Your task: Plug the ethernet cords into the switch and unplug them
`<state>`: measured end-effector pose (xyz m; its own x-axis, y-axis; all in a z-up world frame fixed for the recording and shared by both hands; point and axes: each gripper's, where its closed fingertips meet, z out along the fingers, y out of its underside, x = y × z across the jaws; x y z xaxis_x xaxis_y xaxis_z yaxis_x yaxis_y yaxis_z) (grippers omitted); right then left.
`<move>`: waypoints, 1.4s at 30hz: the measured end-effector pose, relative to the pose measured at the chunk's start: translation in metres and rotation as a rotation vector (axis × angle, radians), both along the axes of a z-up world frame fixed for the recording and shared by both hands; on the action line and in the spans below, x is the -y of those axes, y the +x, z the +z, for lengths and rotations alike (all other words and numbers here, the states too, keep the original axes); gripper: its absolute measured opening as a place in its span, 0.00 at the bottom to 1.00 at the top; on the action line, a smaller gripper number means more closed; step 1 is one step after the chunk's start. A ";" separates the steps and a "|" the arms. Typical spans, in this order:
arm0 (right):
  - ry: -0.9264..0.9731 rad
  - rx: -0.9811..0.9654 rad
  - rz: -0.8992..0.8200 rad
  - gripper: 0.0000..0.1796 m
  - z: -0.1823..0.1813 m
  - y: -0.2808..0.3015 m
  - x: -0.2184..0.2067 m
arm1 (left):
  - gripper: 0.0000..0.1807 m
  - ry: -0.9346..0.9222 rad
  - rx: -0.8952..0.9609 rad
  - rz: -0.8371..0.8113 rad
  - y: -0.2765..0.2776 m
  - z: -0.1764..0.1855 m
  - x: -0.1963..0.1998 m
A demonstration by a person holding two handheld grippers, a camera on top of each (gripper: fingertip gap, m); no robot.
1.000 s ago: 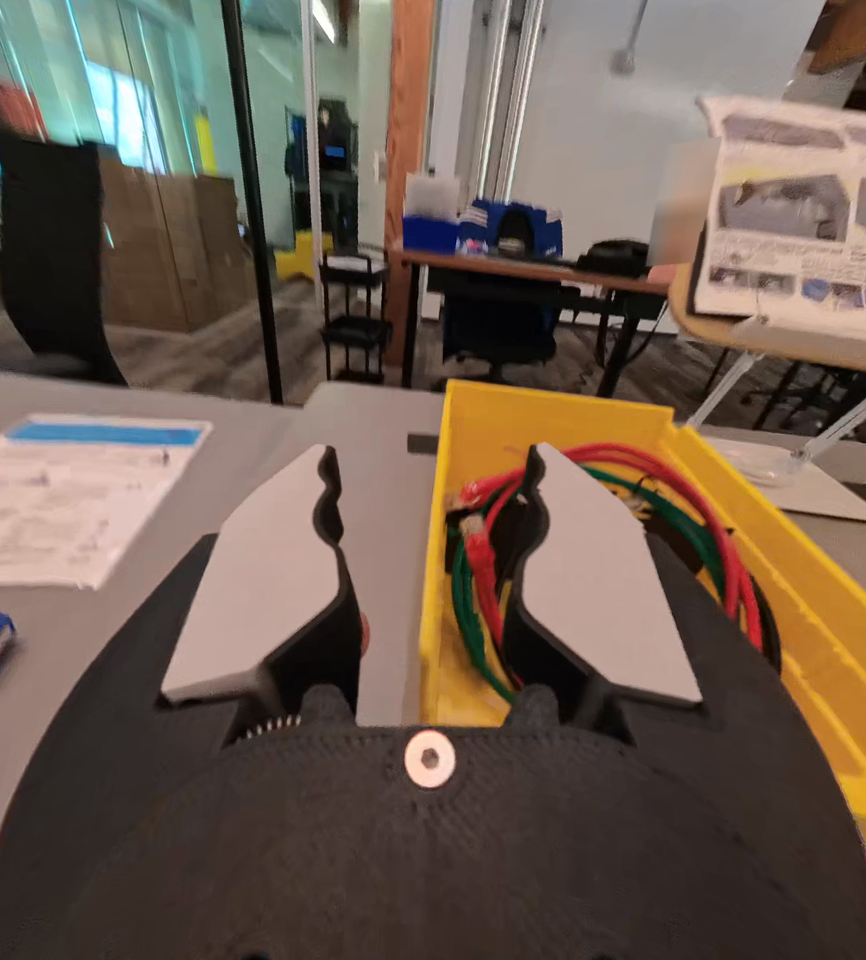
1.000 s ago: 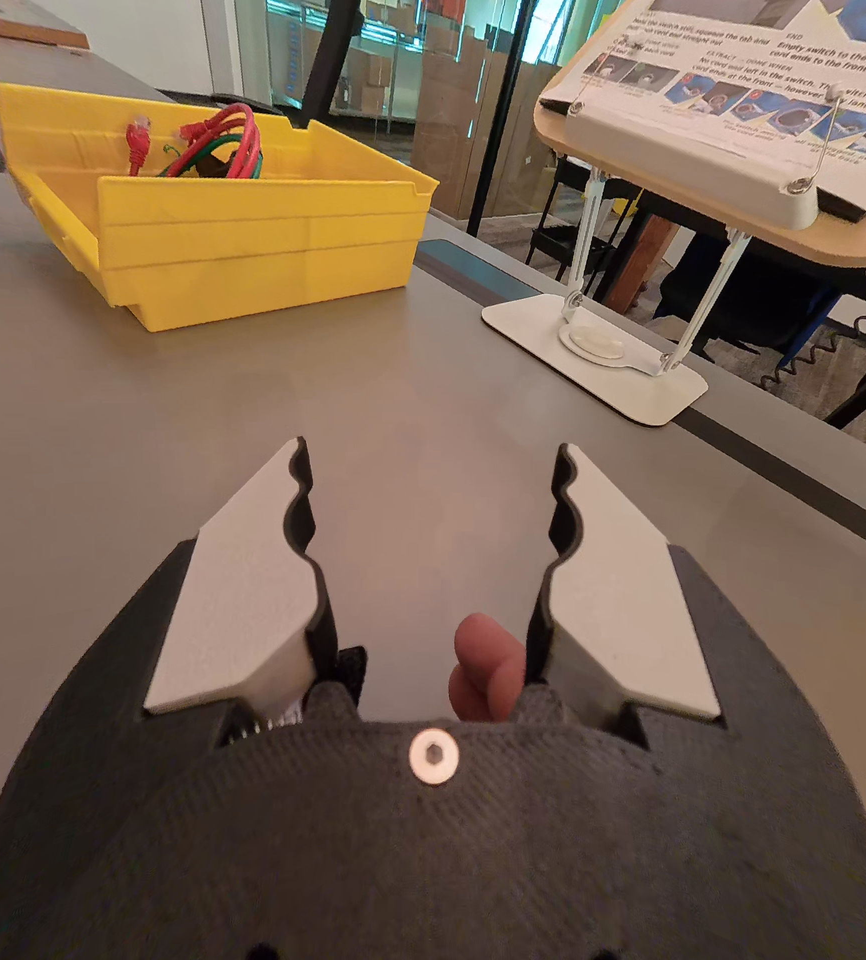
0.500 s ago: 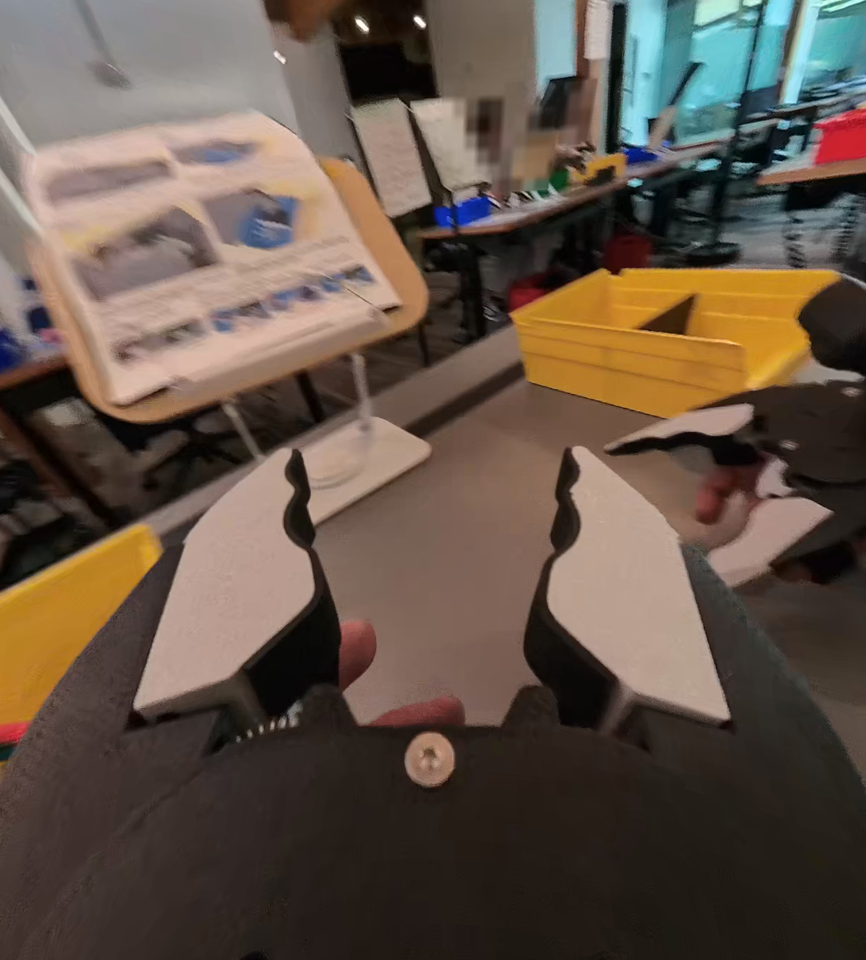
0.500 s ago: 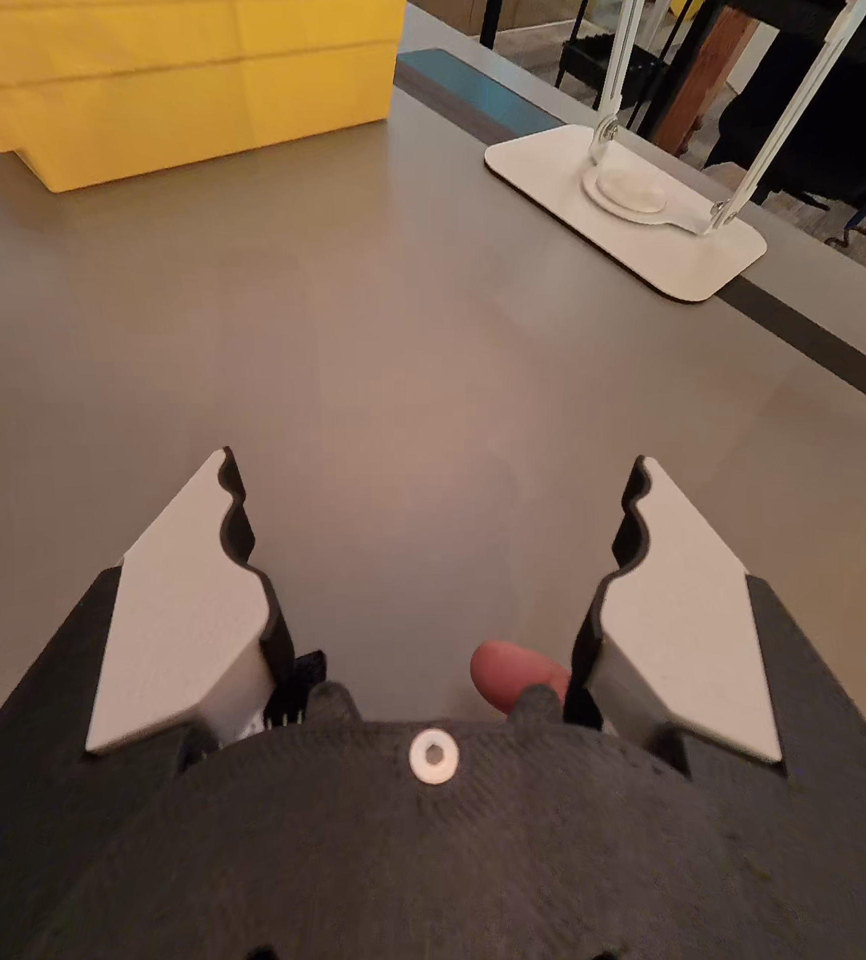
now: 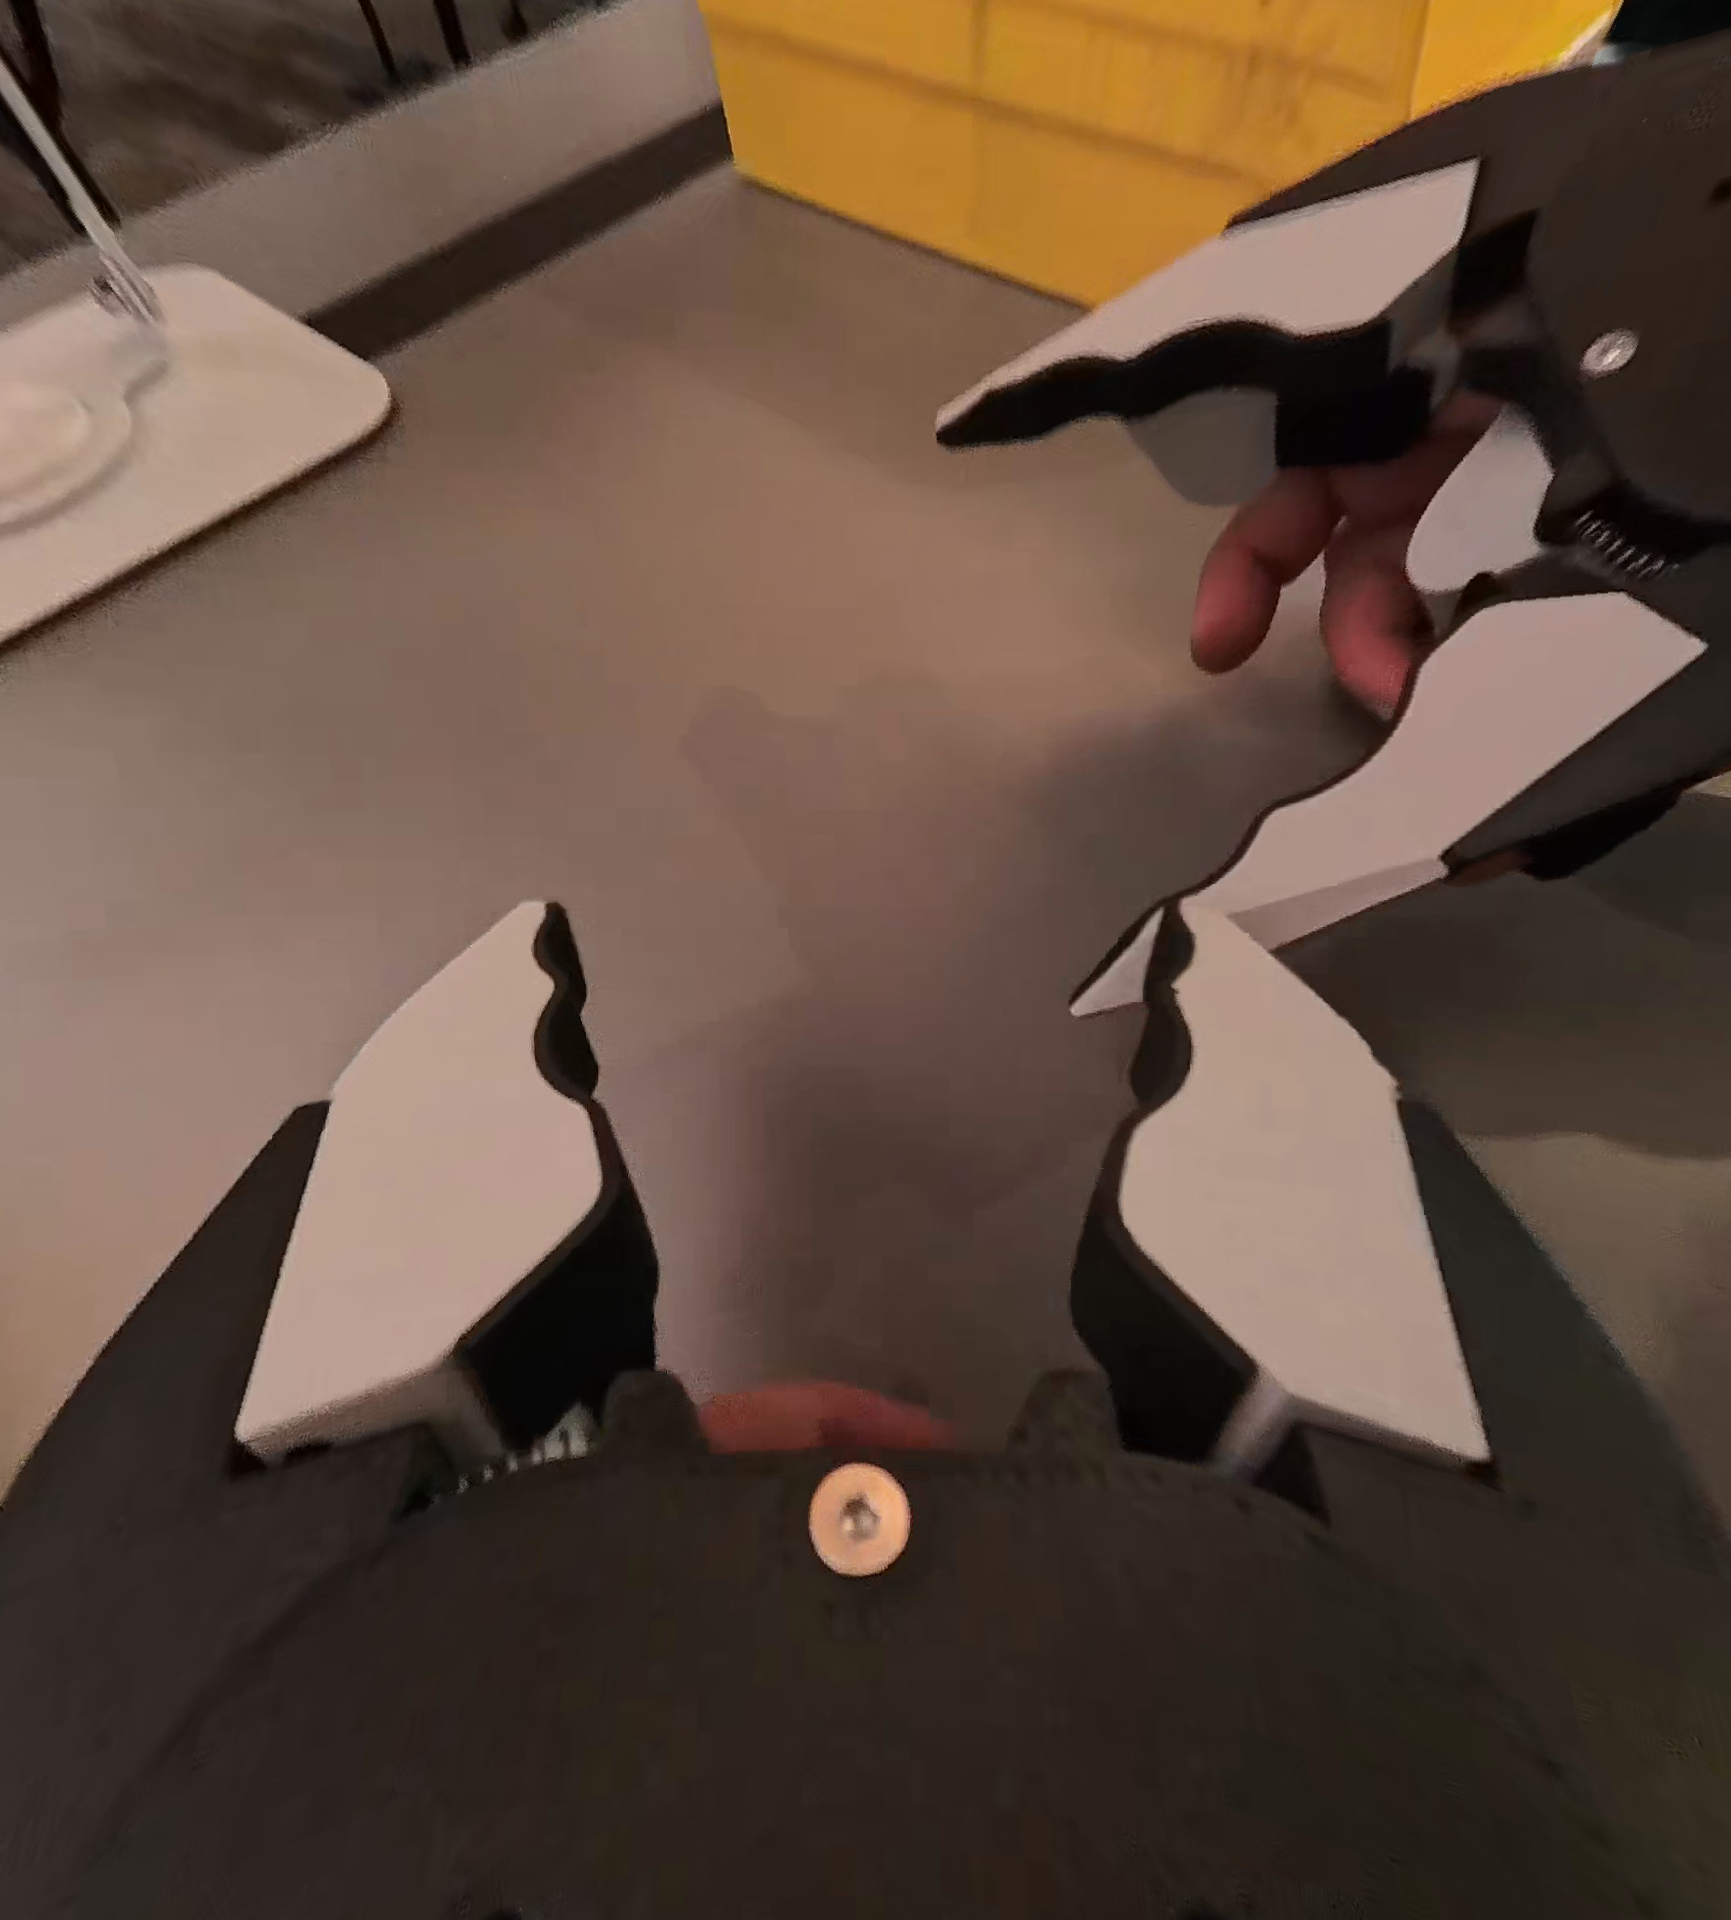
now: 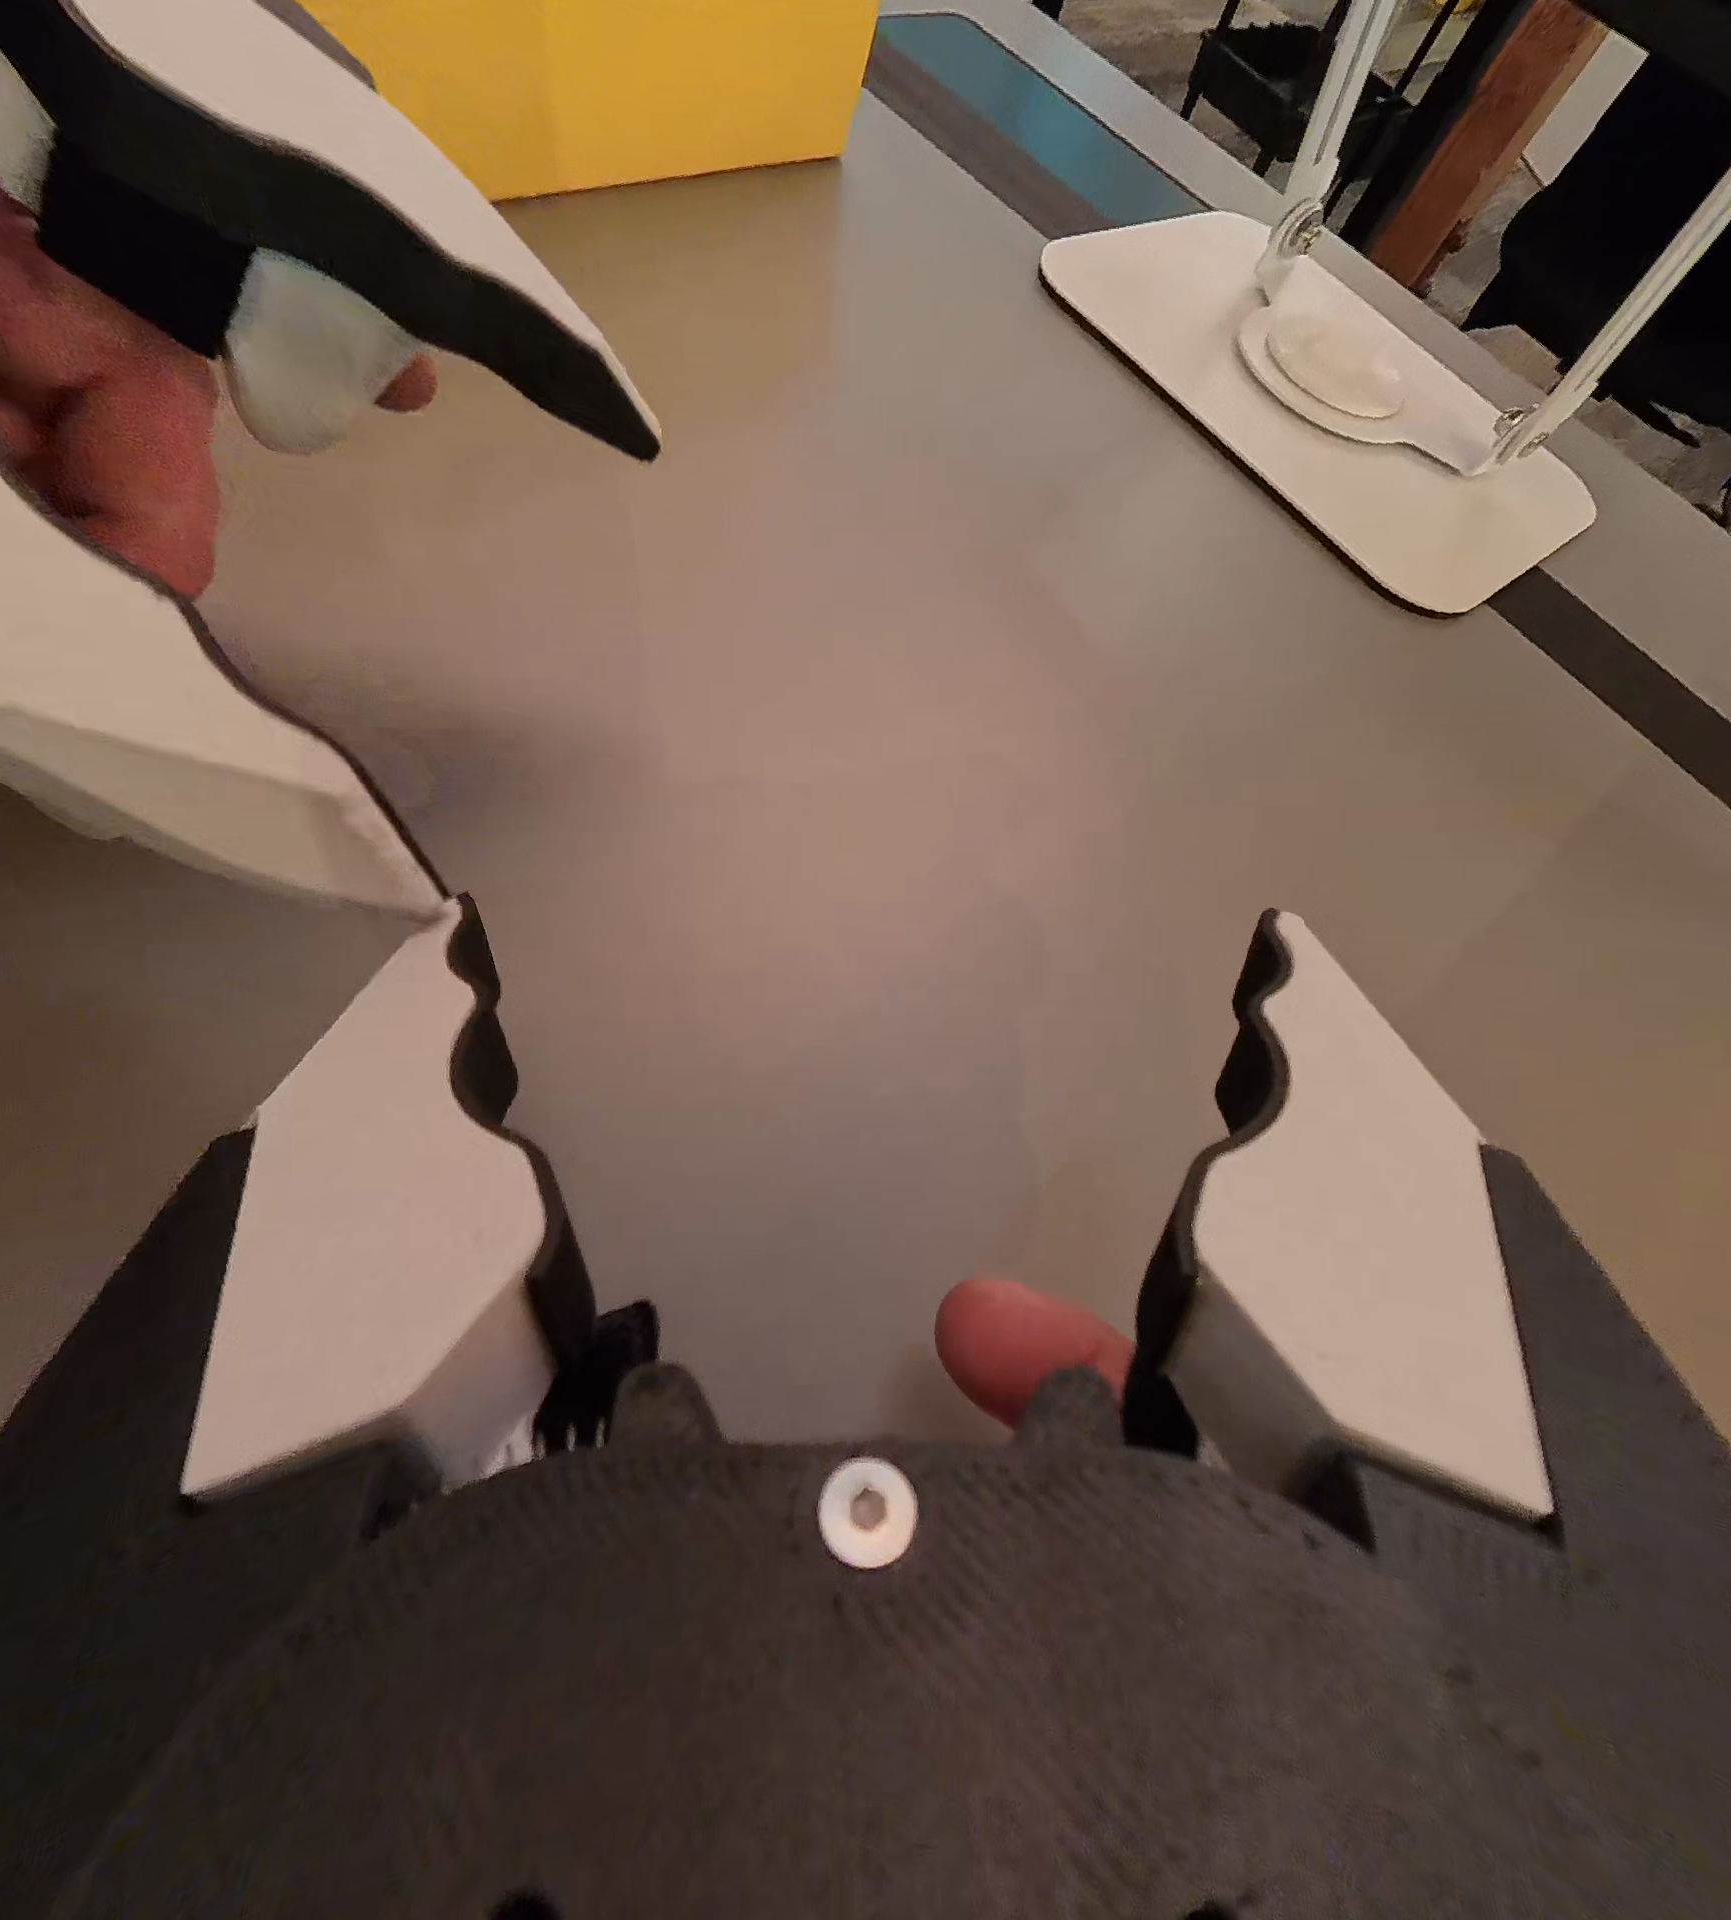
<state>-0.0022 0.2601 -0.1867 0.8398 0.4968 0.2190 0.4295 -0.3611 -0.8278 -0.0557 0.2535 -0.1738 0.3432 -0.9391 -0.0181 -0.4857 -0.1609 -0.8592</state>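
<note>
No ethernet cord and no switch shows in either view. My left gripper (image 5: 856, 925) is open and empty, low over the grey table (image 5: 580, 644). My right gripper (image 6: 866, 914) is open and empty too. The two face each other at an angle. The right gripper also shows at the right of the left wrist view (image 5: 1012, 717), jaws wide apart. The left gripper shows at the upper left of the right wrist view (image 6: 544, 675). One fingertip of each gripper meets or nearly meets the other's. A person's fingers show behind both grippers.
A yellow bin (image 5: 1048, 125) stands at the far side in the left wrist view. Another yellow bin (image 6: 612, 83) stands at the top of the right wrist view. A white stand base (image 6: 1308, 395) sits near the table's back edge, also in the left wrist view (image 5: 113, 416).
My left gripper has swung right, away from the bin of cords, and tipped down toward the table. Both grippers have come together and opened wider. The cords have left view.
</note>
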 end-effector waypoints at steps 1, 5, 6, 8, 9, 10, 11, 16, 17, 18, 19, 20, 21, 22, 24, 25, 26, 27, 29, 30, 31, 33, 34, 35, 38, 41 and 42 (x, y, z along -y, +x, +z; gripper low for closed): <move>-0.005 0.015 0.002 0.76 -0.002 0.000 0.000 | 0.57 -0.018 -0.014 -0.001 0.000 -0.004 0.001; -0.015 0.068 0.007 0.76 -0.008 0.002 0.001 | 0.57 -0.033 -0.048 -0.008 0.000 -0.014 0.003; -0.017 0.071 0.007 0.76 -0.008 0.002 0.001 | 0.57 -0.039 -0.053 -0.011 0.000 -0.015 0.003; -0.022 0.071 0.012 0.76 -0.009 0.002 0.002 | 0.55 -0.069 -0.059 -0.019 -0.001 -0.017 0.004; -0.022 0.070 0.014 0.76 -0.009 0.001 0.002 | 0.54 -0.084 -0.064 -0.024 -0.001 -0.019 0.005; -0.022 0.067 0.016 0.76 -0.009 0.001 0.002 | 0.54 -0.090 -0.066 -0.026 -0.001 -0.020 0.005; -0.023 0.065 0.018 0.76 -0.009 0.001 0.002 | 0.54 -0.092 -0.065 -0.027 -0.002 -0.020 0.005; -0.033 0.070 0.030 0.74 -0.011 0.000 0.004 | 0.54 -0.095 -0.082 -0.042 0.000 -0.022 0.007; -0.034 0.073 0.032 0.73 -0.011 0.000 0.004 | 0.53 -0.098 -0.083 -0.044 0.000 -0.023 0.007; -0.035 0.076 0.035 0.73 -0.012 -0.001 0.004 | 0.54 -0.102 -0.083 -0.044 0.000 -0.023 0.007; -0.038 0.080 0.039 0.73 -0.013 -0.001 0.005 | 0.53 -0.107 -0.084 -0.041 0.000 -0.023 0.007; -0.042 0.085 0.043 0.72 -0.014 -0.002 0.006 | 0.53 -0.111 -0.084 -0.041 0.000 -0.024 0.006; -0.047 0.090 0.047 0.72 -0.015 -0.002 0.006 | 0.52 -0.113 -0.085 -0.043 0.000 -0.024 0.007; -0.051 0.096 0.051 0.71 -0.016 -0.002 0.006 | 0.51 -0.115 -0.088 -0.048 0.000 -0.024 0.007; -0.056 0.109 0.059 0.69 -0.018 -0.003 0.007 | 0.46 -0.121 -0.104 -0.064 0.001 -0.027 0.010; -0.059 0.117 0.065 0.69 -0.019 -0.004 0.008 | 0.45 -0.122 -0.118 -0.073 0.001 -0.029 0.011; -0.060 0.121 0.070 0.67 -0.020 -0.005 0.009 | 0.44 -0.120 -0.133 -0.081 0.001 -0.031 0.012; -0.060 0.121 0.072 0.66 -0.020 -0.005 0.009 | 0.42 -0.119 -0.140 -0.090 0.002 -0.032 0.014; -0.064 0.117 0.071 0.66 -0.020 -0.005 0.009 | 0.44 -0.119 -0.152 -0.095 0.002 -0.033 0.015; -0.067 0.114 0.071 0.66 -0.020 -0.004 0.009 | 0.45 -0.118 -0.153 -0.092 0.002 -0.033 0.014; -0.068 0.112 0.071 0.66 -0.020 -0.004 0.009 | 0.46 -0.117 -0.155 -0.090 0.002 -0.033 0.014; -0.070 0.109 0.071 0.66 -0.021 -0.004 0.009 | 0.48 -0.114 -0.149 -0.086 0.002 -0.033 0.013; -0.071 0.107 0.071 0.66 -0.021 -0.004 0.009 | 0.48 -0.109 -0.136 -0.081 0.001 -0.030 0.012; -0.073 0.105 0.071 0.66 -0.021 -0.005 0.009 | 0.49 -0.097 -0.124 -0.079 0.000 -0.027 0.011; -0.080 0.096 0.071 0.65 -0.022 -0.004 0.010 | 0.49 -0.003 -0.126 -0.054 -0.016 0.000 -0.002; -0.084 0.088 0.071 0.66 -0.022 -0.003 0.009 | 0.46 0.166 -0.122 0.054 -0.048 0.059 -0.044; -0.086 0.086 0.071 0.66 -0.022 -0.003 0.009 | 0.45 0.216 -0.123 0.098 -0.062 0.080 -0.061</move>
<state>-0.0056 0.2508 -0.2090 0.7815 0.5745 0.2433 0.5249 -0.3948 -0.7541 -0.1181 0.3146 -0.0937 0.4154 -0.8711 -0.2621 -0.5800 -0.0316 -0.8140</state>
